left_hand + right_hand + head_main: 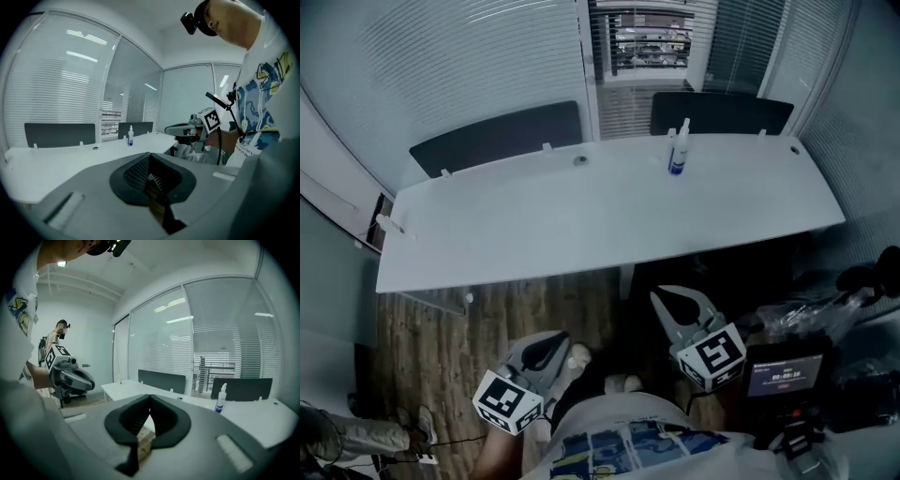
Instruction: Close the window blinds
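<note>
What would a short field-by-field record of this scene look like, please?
Setting: office, white desk in front of the window blinds
Blinds: middle panel has open slats that can be seen through
On desk: spray bottle, upright, near the far edge
Left gripper: shut, empty, low by the person's body
Right gripper: shut, empty, short of the desk
Task state: blinds not yet reached
</note>
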Tool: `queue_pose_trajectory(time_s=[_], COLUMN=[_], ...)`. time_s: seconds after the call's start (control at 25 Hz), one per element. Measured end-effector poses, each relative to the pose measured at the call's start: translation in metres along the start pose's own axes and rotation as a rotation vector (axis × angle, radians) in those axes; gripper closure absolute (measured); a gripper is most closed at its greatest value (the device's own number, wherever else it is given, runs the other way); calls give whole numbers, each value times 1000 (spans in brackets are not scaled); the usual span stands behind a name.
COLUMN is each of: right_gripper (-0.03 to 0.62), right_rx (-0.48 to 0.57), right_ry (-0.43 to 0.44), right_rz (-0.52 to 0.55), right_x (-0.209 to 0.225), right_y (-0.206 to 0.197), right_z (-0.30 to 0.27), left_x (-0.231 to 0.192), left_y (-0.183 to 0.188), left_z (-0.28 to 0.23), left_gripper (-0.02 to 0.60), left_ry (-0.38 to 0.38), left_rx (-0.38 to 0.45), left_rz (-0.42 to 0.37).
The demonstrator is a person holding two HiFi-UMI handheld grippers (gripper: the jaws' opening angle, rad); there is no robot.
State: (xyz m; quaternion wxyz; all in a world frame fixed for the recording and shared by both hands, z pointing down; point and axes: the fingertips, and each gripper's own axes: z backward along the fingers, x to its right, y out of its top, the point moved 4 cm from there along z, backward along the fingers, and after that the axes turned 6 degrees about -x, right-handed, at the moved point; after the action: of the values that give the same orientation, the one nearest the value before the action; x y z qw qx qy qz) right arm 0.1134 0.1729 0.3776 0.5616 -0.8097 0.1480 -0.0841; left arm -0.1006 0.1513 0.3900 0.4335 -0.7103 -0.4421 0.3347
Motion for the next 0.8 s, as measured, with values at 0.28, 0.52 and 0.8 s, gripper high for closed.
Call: queue_pose_trajectory(time_s=[0.28,0.52,0.8], right_gripper=[591,591,591], right_rx=[19,17,33], right_ry=[-16,-64,-61], right_rz=[18,-5,-14], right_x=[-37,-79,-130], right_y=[-12,9,8], right_z=[37,55,63], left_x=[24,31,41], left_y=[-17,-1,-27], left_z=[45,71,101], left_gripper=[580,580,580], left_ry=[34,-22,-80], left_rx=[16,53,31], left_rz=[37,-37,-22])
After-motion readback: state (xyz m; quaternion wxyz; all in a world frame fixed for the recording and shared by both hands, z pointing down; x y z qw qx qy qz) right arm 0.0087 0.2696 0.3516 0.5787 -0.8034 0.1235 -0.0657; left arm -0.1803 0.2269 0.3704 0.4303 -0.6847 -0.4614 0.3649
